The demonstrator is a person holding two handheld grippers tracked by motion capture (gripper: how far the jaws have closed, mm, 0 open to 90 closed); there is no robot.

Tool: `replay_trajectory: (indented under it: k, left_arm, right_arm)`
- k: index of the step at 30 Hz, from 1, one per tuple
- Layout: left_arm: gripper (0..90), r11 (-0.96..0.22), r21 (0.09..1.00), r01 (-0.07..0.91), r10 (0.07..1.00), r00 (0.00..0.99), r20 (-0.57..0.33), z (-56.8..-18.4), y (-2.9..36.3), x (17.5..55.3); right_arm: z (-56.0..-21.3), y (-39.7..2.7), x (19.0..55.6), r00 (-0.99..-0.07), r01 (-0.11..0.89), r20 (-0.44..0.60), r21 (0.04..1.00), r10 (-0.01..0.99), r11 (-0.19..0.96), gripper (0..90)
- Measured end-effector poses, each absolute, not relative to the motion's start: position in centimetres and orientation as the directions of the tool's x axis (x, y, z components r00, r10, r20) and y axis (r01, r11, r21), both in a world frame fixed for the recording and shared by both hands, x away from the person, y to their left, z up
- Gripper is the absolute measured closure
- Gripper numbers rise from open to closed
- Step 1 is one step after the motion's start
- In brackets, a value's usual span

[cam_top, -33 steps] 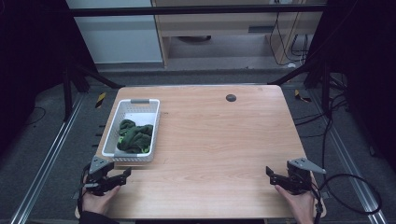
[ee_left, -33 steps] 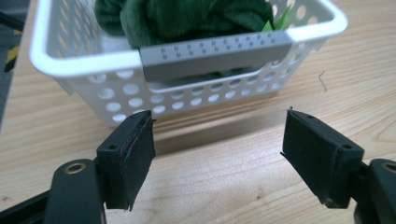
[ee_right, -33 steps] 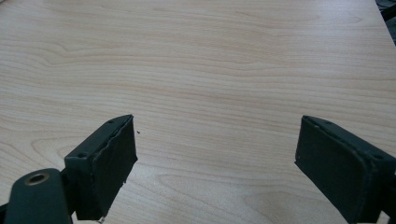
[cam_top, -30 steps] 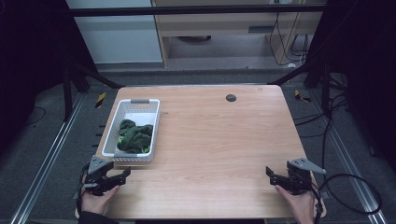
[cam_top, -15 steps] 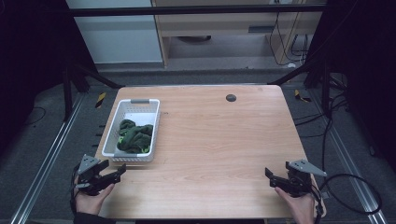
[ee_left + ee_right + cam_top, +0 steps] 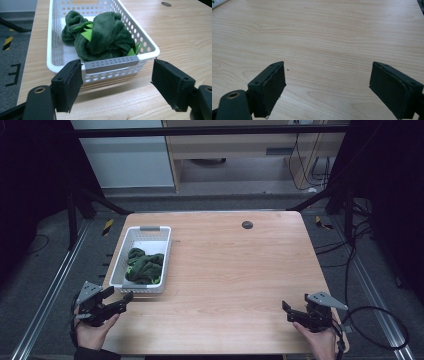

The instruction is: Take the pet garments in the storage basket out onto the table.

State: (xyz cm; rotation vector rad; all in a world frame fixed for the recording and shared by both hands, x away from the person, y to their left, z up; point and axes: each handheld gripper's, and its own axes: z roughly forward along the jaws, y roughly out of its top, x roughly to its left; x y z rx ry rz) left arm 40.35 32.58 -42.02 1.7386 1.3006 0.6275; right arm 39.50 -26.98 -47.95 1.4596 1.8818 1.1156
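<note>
1. At the table's near-left corner, high view: left gripper (image 6: 120,301) sits in the person's left hand (image 6: 92,332), jaws pointing right twd the table's middle. Jaws released, wide apart, nothing betw them; over the last half sec they spread a touch wider.
2. Just ahead of that claw, a bit to its far side: white basket (image 6: 116,272), perforated walls, long axis running away from the person. Its near short wall is close to the claw tips but apart, no contact.
3. Left gripper view: basket's (image 6: 53,45) near wall w/ grey handle strip (image 6: 111,64) lies straight ahead betw the two pads (image 6: 68,83), beyond their tips, not clamped. Table (image 6: 180,32) shows under and right of it.
4. Inside the basket, past the handle strip from the claw: dark green plush cloth (image 6: 105,37), bunched in a heap, w/ lighter green bits poking out. High view has the cloth (image 6: 145,266) in the basket's near half; far half is bare.
5. Further right of the left claw, well apart: small dark round spot (image 6: 247,224) on the table nr the far edge.
6. Near-right corner: right gripper (image 6: 286,309) in the right hand (image 6: 320,340), jaws pointing left twd the other claw. Well apart from basket.
7. Right gripper view: jaws released, pads (image 6: 270,90) wide, nothing betw them, bare wood of the table (image 6: 324,37) ahead.
</note>
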Motion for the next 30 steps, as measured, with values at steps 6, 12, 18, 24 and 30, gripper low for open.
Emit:
replay_trajectory:
  k: [6,12,18,24,30]
  left_arm:
    - [23.3,-0.102,0.857,0.505,0.934,0.346,-0.092,-41.0,32.6,40.6]
    - [22.5,-0.113,0.863,0.493,0.928,0.362,-0.086,-40.0,32.3,41.3]
    - [21.8,-0.121,0.867,0.484,0.925,0.371,-0.078,-39.2,32.1,42.0]
    - [21.5,-0.106,0.875,0.473,0.928,0.364,-0.084,-38.4,32.4,42.8]
    - [21.0,-0.092,0.878,0.471,0.935,0.345,-0.087,-37.8,32.9,43.8]
  right_arm:
    - [-48.1,-26.9,39.5,-0.3,0.533,0.088,0.841,0.95,0.09,11.9]
    - [-48.1,-27.0,39.7,-0.308,0.527,0.09,0.845,0.947,0.092,11.3]
    - [-48.0,-26.9,39.6,-0.316,0.516,0.077,0.85,0.946,0.103,11.3]
    - [-48.1,-27.0,39.7,-0.315,0.521,0.078,0.847,0.946,0.103,11.0]
    - [-48.1,-27.0,39.7,-0.318,0.521,0.077,0.847,0.945,0.106,10.9]
